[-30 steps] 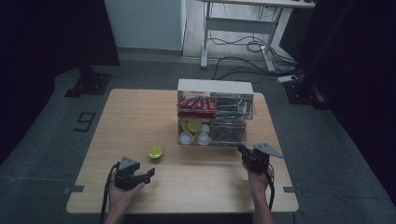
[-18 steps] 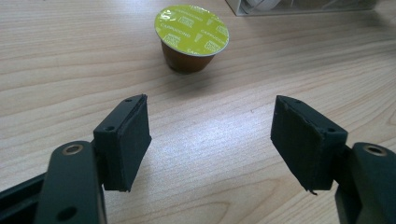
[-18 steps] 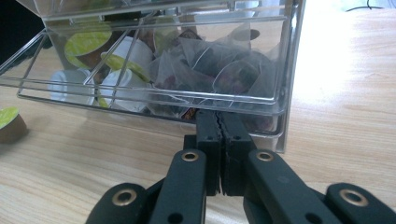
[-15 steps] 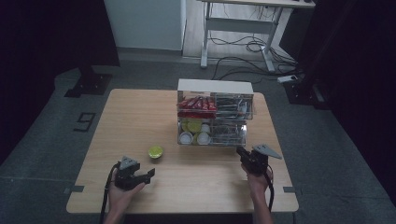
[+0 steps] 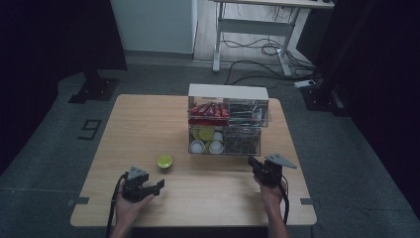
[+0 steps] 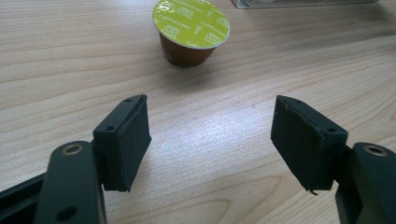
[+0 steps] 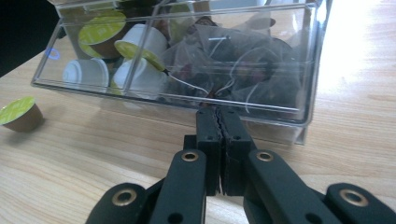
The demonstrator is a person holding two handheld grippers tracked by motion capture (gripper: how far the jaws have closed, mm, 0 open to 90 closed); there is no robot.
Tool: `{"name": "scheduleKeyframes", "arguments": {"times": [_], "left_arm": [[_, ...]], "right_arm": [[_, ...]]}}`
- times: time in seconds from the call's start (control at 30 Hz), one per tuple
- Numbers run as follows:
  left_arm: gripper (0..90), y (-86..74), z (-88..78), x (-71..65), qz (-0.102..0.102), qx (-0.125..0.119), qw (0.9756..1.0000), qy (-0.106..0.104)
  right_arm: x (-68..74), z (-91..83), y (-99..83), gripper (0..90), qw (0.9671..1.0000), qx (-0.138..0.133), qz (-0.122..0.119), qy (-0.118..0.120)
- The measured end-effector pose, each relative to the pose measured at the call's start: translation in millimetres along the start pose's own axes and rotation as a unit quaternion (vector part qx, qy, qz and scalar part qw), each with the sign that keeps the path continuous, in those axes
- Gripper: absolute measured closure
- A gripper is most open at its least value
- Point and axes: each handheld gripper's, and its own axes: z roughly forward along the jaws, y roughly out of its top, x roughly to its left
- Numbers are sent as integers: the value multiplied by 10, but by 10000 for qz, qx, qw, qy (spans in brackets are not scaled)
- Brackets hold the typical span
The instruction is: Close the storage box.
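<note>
A lime-lidded coffee capsule (image 5: 165,161) (image 6: 191,30) (image 7: 18,113) stands alone on the wooden table (image 5: 148,124), just ahead of my left gripper (image 5: 157,185) (image 6: 210,140), whose jaws are wide open with nothing between them. My right gripper (image 5: 253,164) (image 7: 219,116) is shut with nothing in it, its tips close to the front of the clear organizer's lower drawer (image 7: 187,60). The clear organizer (image 5: 227,125) holds capsules (image 7: 98,32) at lower left, tea bags (image 7: 243,65) at lower right, red sachets (image 5: 208,110) on top.
The organizer has a white top (image 5: 228,91). Beyond the table stand a white desk frame (image 5: 252,25) with cables on the floor and a dark stand base (image 5: 94,89) at the left. Bare tabletop lies left of the organizer and between my two grippers.
My right gripper has edged slightly toward the organizer's lower drawer. The left gripper and the lone capsule stay where they were.
</note>
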Motion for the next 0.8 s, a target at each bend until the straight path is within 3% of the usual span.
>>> {"name": "scheduleKeyframes", "arguments": {"times": [0.23, 0.5, 0.8], "left_arm": [[285, 7, -23, 1, -43, -29, 10000, -37], [284, 23, -65, -15, -12, -109, 9999, -95], [284, 35, -131, 2, -44, -186, 9996, -191]], "right_arm": [[-13, 8, -9, 821, 10000, -14, 1, 62], [5, -7, -8, 521, 9999, -35, -110, 55], [-1, -100, -152, 444, 9999, 78, -145, 31]]}}
